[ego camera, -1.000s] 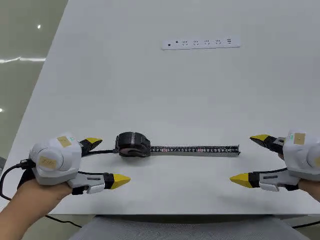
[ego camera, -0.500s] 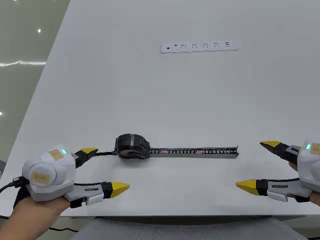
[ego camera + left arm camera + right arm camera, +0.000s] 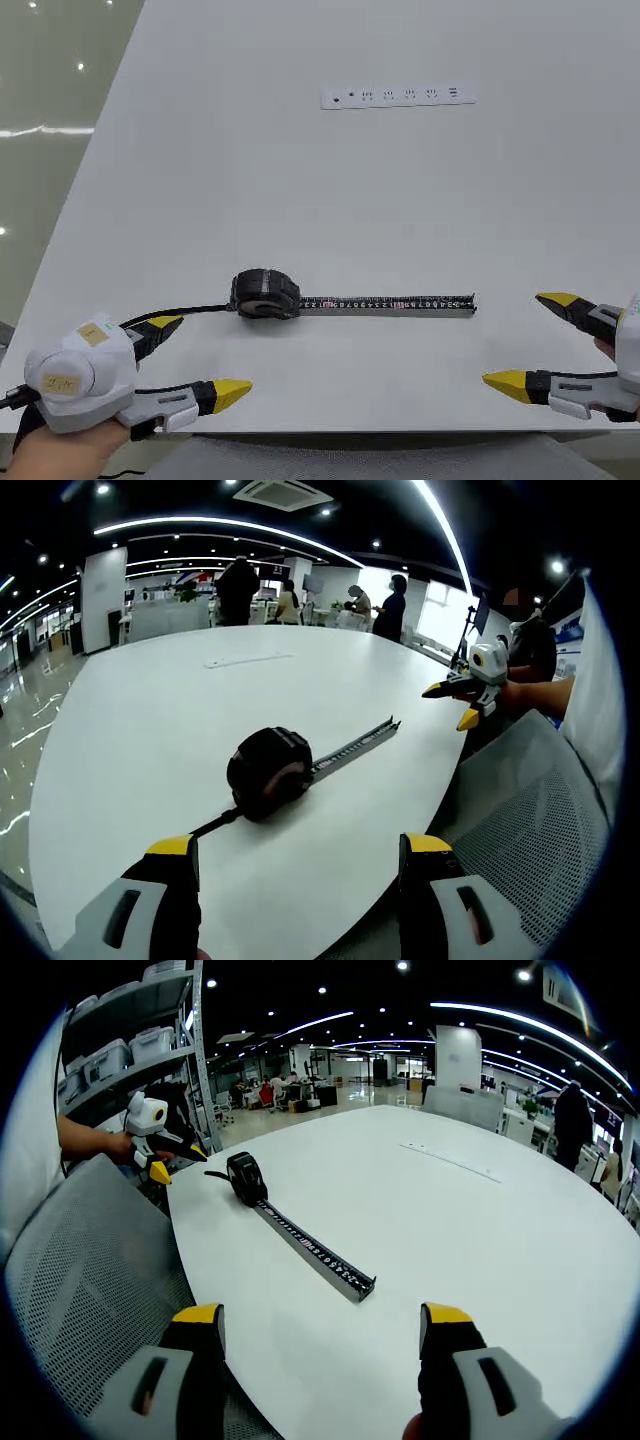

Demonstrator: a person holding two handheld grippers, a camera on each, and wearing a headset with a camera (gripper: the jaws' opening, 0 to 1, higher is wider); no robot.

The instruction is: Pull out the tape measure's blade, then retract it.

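Printed scale with tiny numerals along the blade (image 3: 388, 301), too small to read, two tan stickers (image 3: 60, 383) on the left gripper (image 3: 200, 355), near left, their faint marks illegible

Smooth, matt white counter (image 3: 300, 180); ahead of the left hand-held gripper (image 3: 200, 356), the tape measure (image 3: 265, 293) in matt black plastic, its dark blade (image 3: 390, 301) faintly sheened; glossy white plastic shells and yellow tips on it and the right hand-held gripper (image 3: 528, 340); beyond the left one, a polished floor (image 3: 50, 150) mirroring lights.
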